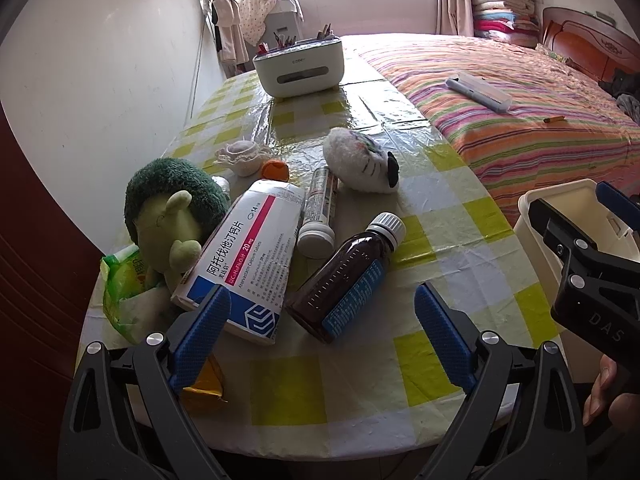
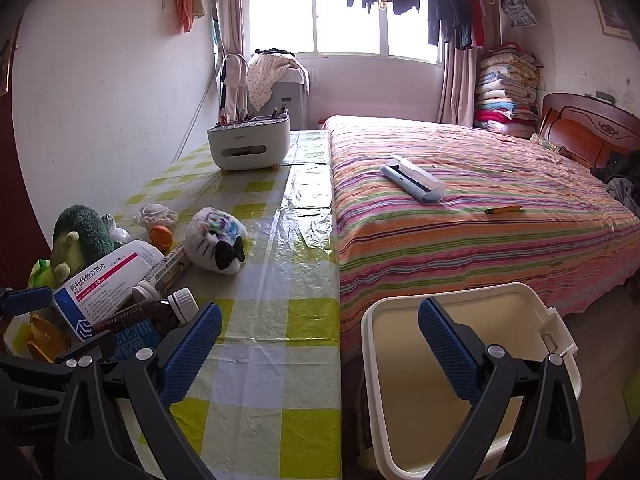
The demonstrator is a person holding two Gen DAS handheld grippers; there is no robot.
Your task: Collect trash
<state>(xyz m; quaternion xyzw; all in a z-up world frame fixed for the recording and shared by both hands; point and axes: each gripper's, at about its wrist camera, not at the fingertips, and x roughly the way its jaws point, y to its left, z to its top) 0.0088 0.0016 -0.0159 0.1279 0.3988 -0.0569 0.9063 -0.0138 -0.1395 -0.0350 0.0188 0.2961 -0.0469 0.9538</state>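
Both tongs gape wide and empty: left tongs (image 1: pixel 322 330), right tongs (image 2: pixel 320 344).

The tablecloth (image 1: pixel 360 360) was glossy, wrinkled plastic film in a yellow check. The medicine box (image 1: pixel 244 256) was smooth printed card. The syrup bottle (image 1: pixel 344 276) was glossy brown plastic or glass, which could not be told, with a ribbed white cap. The green toy (image 1: pixel 168 208) and white toy (image 1: pixel 360 164) were fuzzy plush. The bin (image 2: pixel 472 392) was matt cream plastic. The finger pads (image 1: pixel 200 336) were blue textured rubber on matt black arms.
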